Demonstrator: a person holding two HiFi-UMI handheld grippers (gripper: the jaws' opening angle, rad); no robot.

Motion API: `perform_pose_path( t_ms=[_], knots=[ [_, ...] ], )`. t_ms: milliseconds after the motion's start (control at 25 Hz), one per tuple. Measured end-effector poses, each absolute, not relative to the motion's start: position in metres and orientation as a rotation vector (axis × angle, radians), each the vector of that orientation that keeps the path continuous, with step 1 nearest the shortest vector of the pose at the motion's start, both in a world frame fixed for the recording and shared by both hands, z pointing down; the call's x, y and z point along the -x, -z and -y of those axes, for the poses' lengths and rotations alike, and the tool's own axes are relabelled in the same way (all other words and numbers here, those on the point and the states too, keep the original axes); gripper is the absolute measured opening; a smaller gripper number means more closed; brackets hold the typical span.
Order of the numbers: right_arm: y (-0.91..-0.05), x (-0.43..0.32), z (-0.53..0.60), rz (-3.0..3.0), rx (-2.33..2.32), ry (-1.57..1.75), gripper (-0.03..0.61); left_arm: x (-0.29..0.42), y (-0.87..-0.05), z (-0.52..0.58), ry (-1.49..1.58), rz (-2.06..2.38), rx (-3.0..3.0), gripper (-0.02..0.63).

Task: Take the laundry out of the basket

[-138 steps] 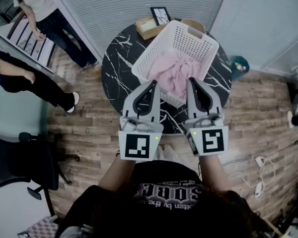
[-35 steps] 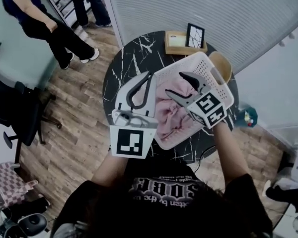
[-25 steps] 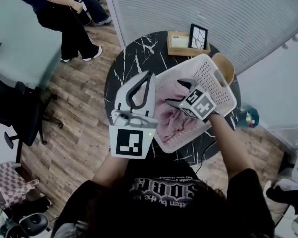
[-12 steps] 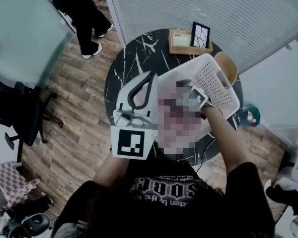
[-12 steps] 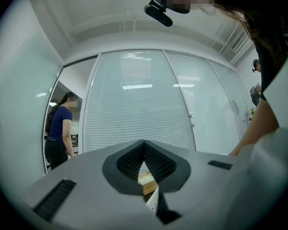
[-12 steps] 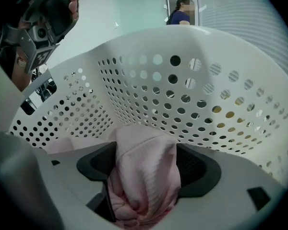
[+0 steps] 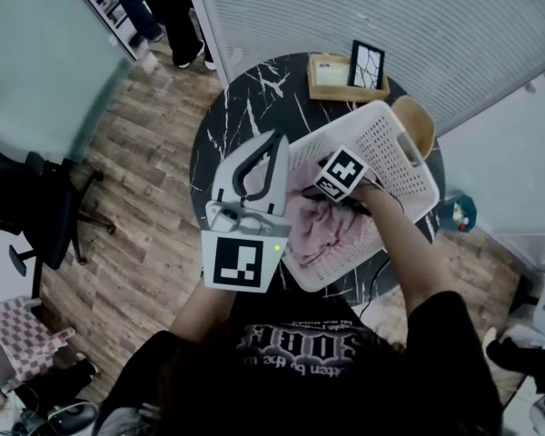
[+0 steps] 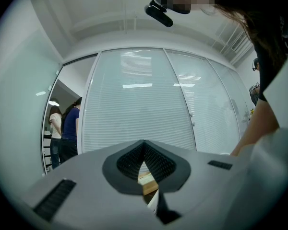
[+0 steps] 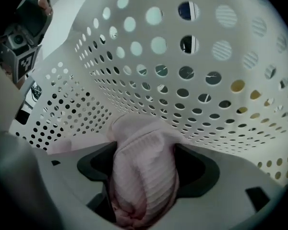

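Note:
A white perforated laundry basket (image 7: pixel 395 148) stands on a round black marble table (image 7: pixel 220 134). Pink laundry (image 7: pixel 320 227) lies bunched in its near half. My right gripper's marker cube (image 7: pixel 341 173) points down into the basket, hiding the jaws in the head view. In the right gripper view, my right gripper (image 9: pixel 143 164) is shut on a roll of pink knit cloth (image 9: pixel 145 176) against the basket wall (image 9: pixel 192 85). My left gripper (image 7: pixel 276 140) is held up at the basket's left rim. It is shut and empty (image 8: pixel 144 147), aimed at the blinds.
A wooden box (image 7: pixel 331 78) with a framed picture (image 7: pixel 366 64) sits at the table's far edge. A tan round object (image 7: pixel 420 127) lies behind the basket. An office chair (image 7: pixel 32 212) stands at left, and people's legs (image 7: pixel 177 12) show at top left.
My right gripper has tipped down from above the basket into it and shut on the pink cloth. The left gripper has stayed raised. The people at top left have moved away.

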State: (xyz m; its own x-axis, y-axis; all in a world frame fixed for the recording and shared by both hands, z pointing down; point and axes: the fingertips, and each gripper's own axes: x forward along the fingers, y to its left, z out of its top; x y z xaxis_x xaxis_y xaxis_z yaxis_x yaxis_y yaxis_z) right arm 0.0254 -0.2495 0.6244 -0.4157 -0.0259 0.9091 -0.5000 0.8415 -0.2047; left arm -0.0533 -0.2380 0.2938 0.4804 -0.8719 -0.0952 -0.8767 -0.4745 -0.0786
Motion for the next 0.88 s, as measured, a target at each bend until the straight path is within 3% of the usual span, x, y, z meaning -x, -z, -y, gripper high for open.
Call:
perform_pose_path(
  t_ms=[320, 600, 720, 880],
  knots=[
    [-0.635, -0.026, 0.244, 1.892, -0.347, -0.616, 0.363, 0.051, -0.296, 0.239, -0.054, -1.535, 2.612, -0.003],
    [-0.641, -0.029, 0.243, 1.823, -0.342, -0.511, 0.176, 0.05, -0.296, 0.239, -0.044, -1.528, 2.613, -0.003],
    [-0.643, -0.032, 0.243, 1.789, -0.347, -0.457, 0.122, 0.051, -0.295, 0.237, -0.045, -1.535, 2.613, -0.003],
    [-0.64, -0.022, 0.242, 1.826, -0.342, -0.429, 0.1, 0.055, -0.292, 0.237, -0.057, -1.544, 2.605, -0.003]
  ],
)
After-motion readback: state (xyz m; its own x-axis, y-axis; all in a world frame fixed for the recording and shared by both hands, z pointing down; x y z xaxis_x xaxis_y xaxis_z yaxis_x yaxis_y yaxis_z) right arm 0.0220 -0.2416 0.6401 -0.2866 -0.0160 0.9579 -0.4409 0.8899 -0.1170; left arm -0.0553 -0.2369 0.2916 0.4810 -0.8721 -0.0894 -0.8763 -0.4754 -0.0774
